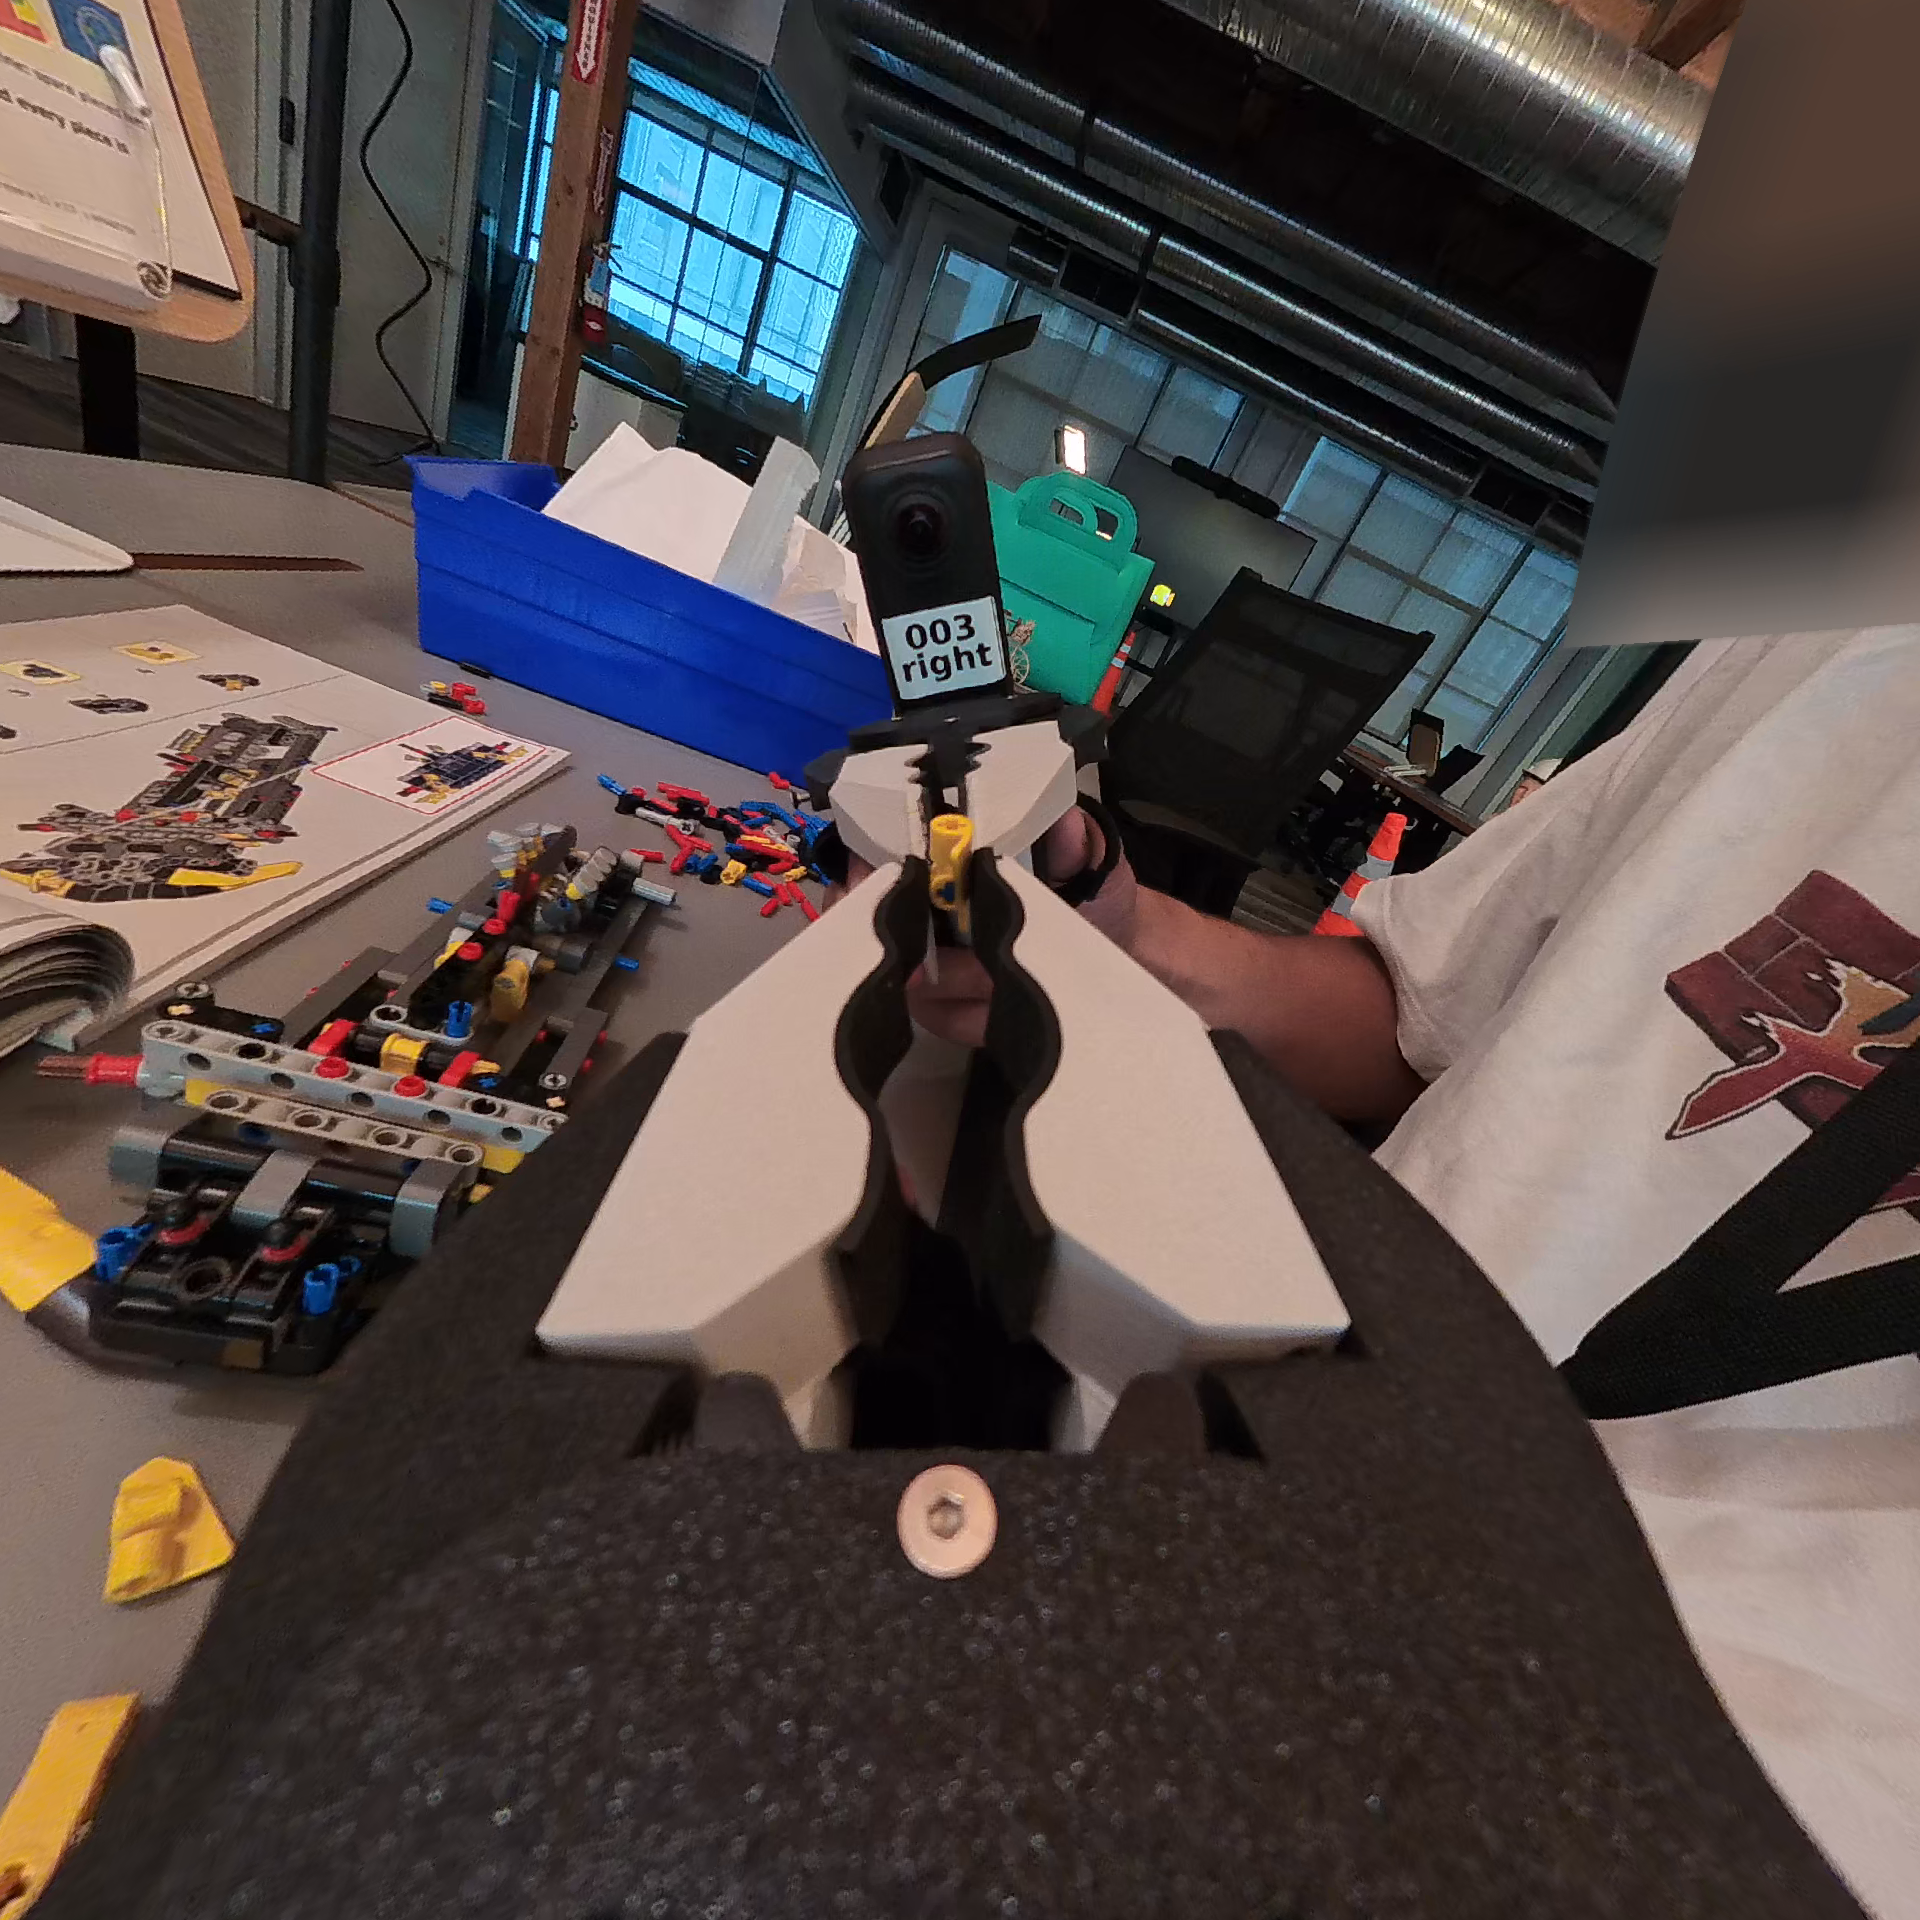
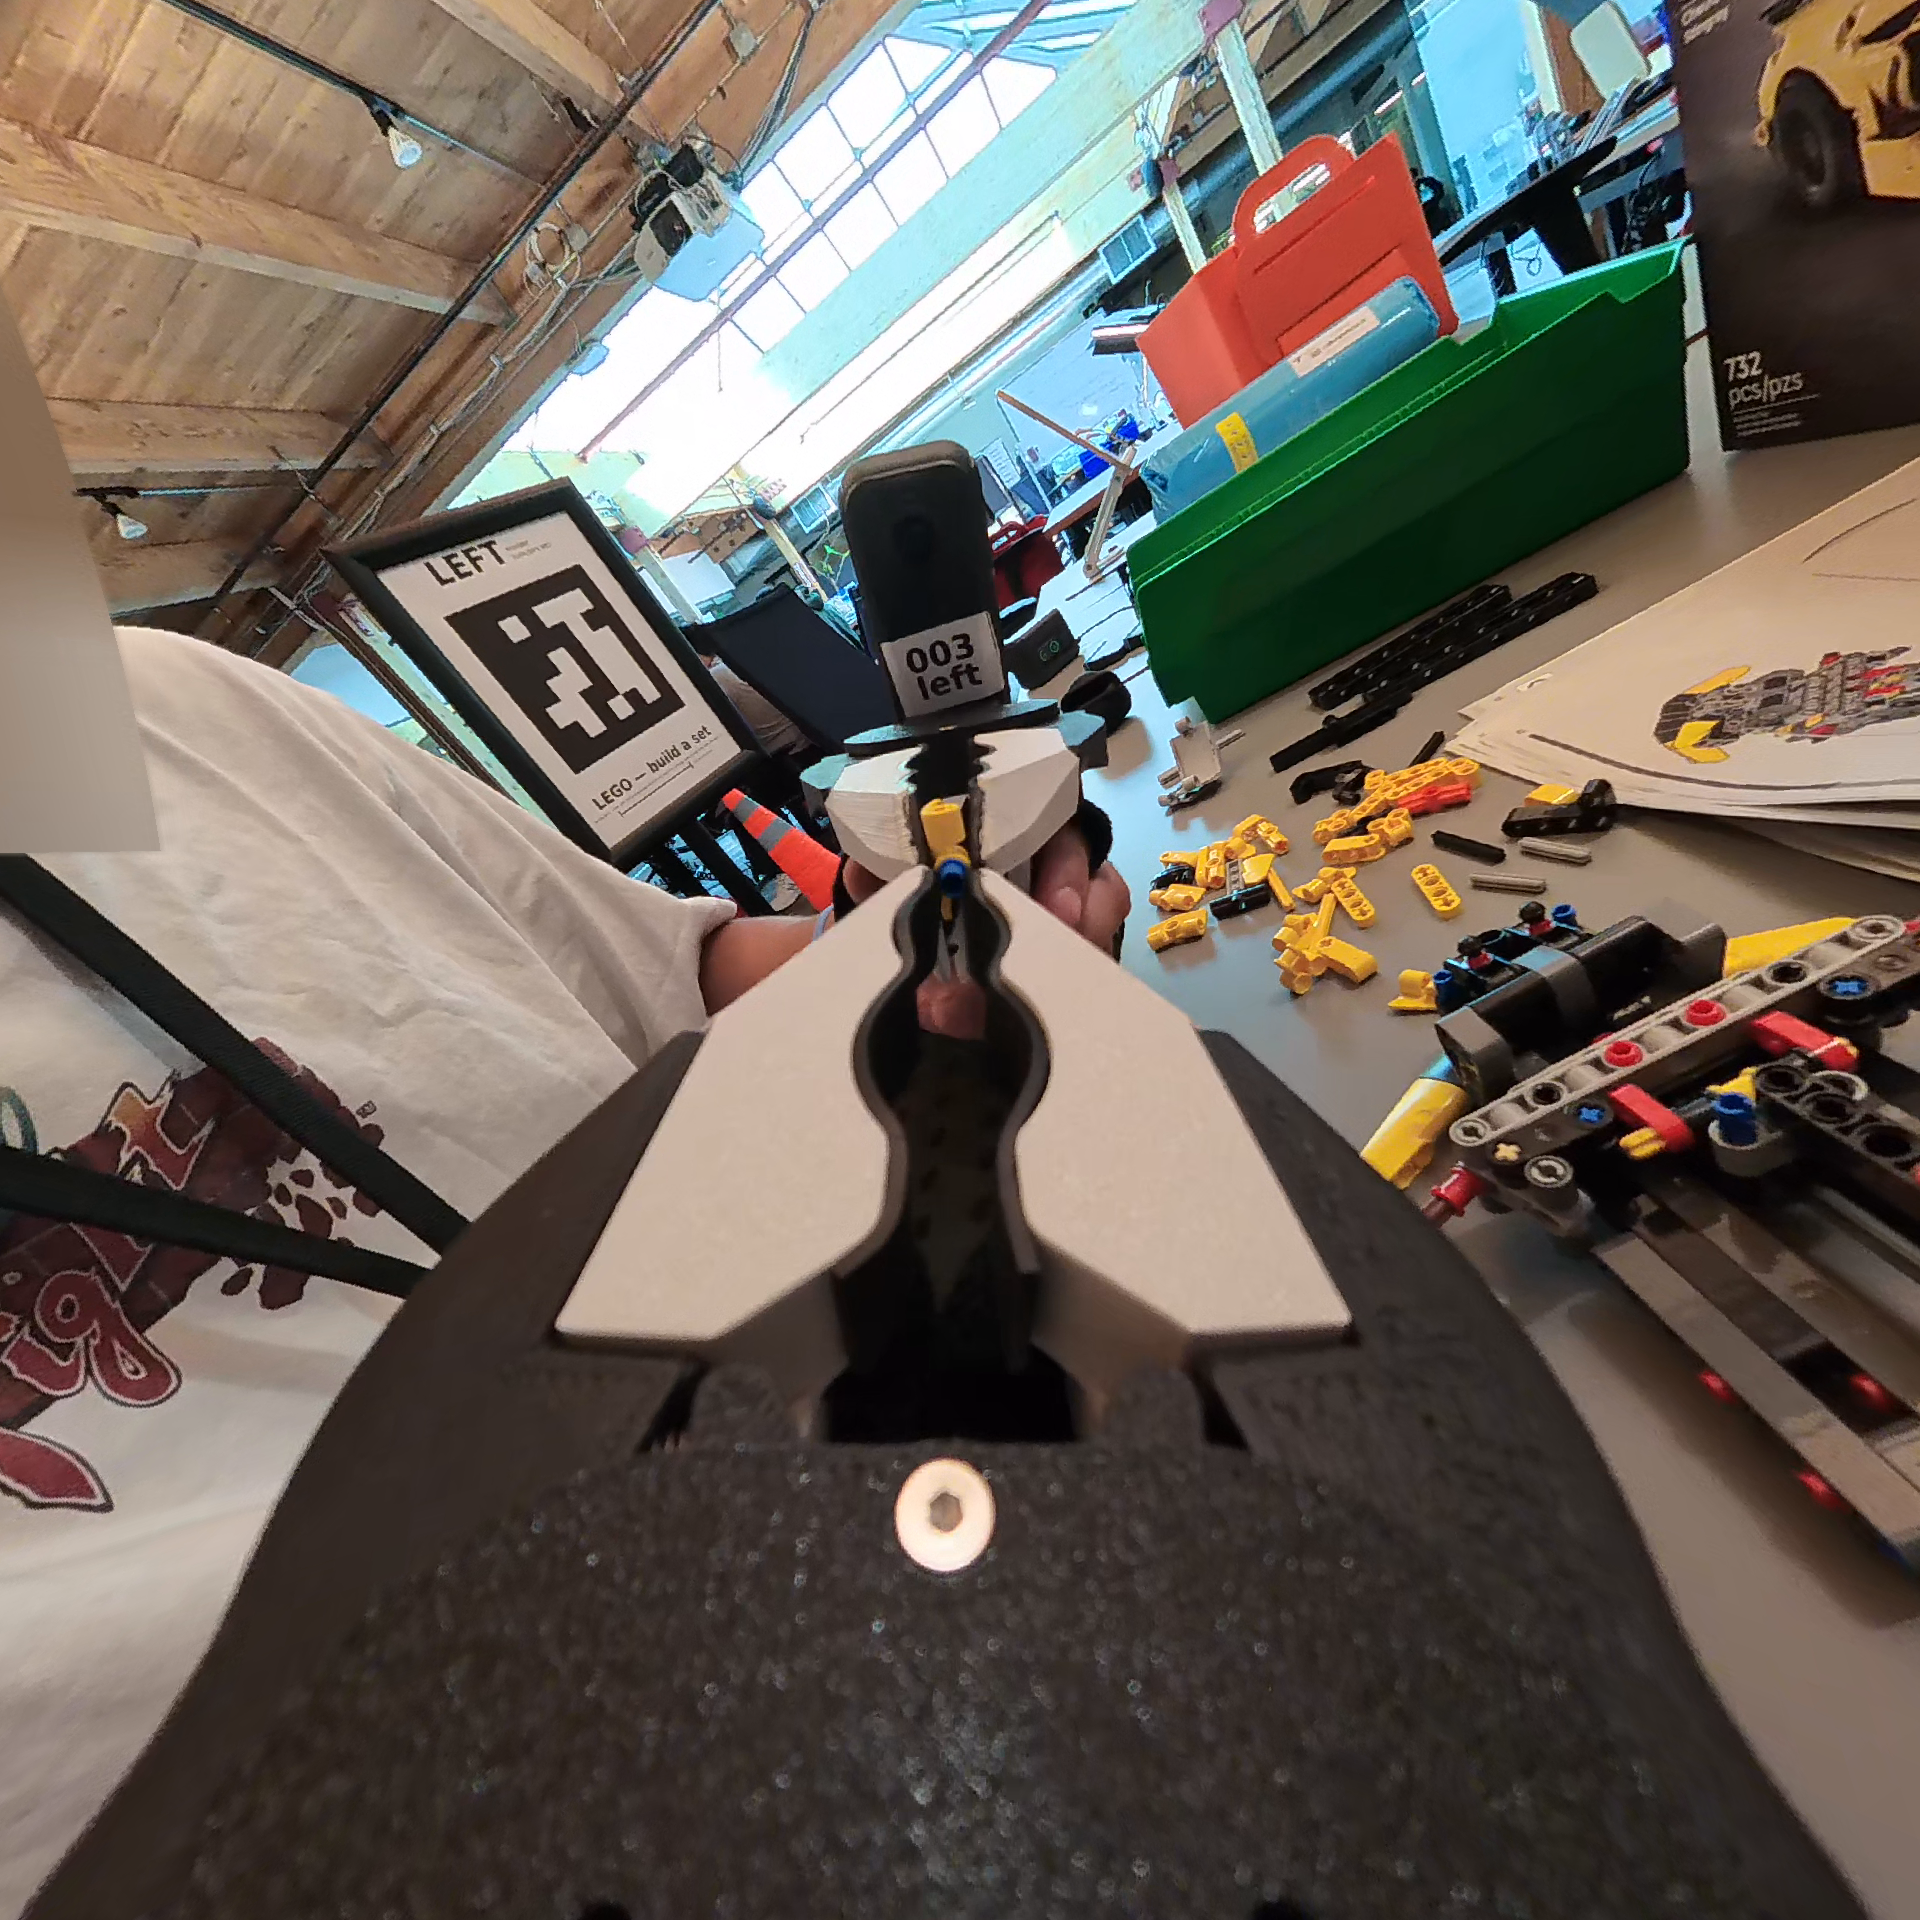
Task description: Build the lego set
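Chassis [image 2: 1704, 1122] cut off at right

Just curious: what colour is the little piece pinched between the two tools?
Yellow piece, with a blue pin in it; clearest in the right wrist view.

Two wrist cameras held above the bench, facing each other fingertip to fingertip.

Each view looks forward along its own fingers, which fill the lower centre of the frame. The left wrist view meets the right gripper [image 1: 951, 831] at frame centre, very close, its camera looking back; the right wrist view meets the left gripper [image 2: 945, 842] likewise. Both share the small yellow piece [image 1: 949, 862] between the tips and the half-built model [image 1: 343, 1081] on the bench [image 1: 343, 613], lower left in one view and lower right in the other.
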A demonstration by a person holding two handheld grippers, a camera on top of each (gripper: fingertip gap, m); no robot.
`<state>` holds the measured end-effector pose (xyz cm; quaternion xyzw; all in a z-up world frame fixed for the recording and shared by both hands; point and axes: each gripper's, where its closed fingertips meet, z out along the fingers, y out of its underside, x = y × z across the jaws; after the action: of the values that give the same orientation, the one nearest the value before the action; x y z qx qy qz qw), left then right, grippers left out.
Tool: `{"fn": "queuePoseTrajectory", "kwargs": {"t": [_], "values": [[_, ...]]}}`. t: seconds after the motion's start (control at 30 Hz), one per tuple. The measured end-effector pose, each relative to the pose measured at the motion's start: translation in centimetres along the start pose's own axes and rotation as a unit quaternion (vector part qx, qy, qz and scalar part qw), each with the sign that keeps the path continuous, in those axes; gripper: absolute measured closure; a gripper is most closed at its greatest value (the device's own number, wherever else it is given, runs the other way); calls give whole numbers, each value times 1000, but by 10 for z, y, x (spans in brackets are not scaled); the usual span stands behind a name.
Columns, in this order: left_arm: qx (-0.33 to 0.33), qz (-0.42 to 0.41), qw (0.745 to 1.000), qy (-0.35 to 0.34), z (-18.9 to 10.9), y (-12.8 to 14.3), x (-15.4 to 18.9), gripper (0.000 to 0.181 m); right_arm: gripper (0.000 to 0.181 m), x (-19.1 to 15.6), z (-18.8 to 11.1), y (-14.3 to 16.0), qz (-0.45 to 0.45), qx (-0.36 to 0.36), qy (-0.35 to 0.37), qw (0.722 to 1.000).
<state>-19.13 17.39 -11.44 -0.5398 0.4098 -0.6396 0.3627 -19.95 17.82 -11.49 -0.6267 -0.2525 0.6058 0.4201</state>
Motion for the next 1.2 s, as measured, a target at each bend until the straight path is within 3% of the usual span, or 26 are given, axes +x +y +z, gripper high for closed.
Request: {"fn": "queuePoseTrajectory", "kwargs": {"t": [0.6,0.73,0.8,0.87,0.9,1.0,1.2], "values": [[-7,11,1000,-4,1,2,1,176,178,-1,-1,0,3,-3,-8,1000],[17,9,999,-27,-6,-7,-7,176,169,19,-22,-2,-21,-38,58,997],[13,9,998,-64,-14,-9,-21,176,161,43,-40,27,-49,-168,141,974],[-10,25,993,-114,-20,-5,-39,176,155,66,-61,57,-89,-298,228,923],[-22,40,989,-141,-22,-2,-48,176,152,68,-63,65,-95,-332,234,909],[-60,86,976,-191,-24,8,-60,176,152,76,-59,74,-94,-379,254,885],[-93,149,964,-199,-18,18,-55,176,160,91,-64,96,-114,-491,277,818]]}}
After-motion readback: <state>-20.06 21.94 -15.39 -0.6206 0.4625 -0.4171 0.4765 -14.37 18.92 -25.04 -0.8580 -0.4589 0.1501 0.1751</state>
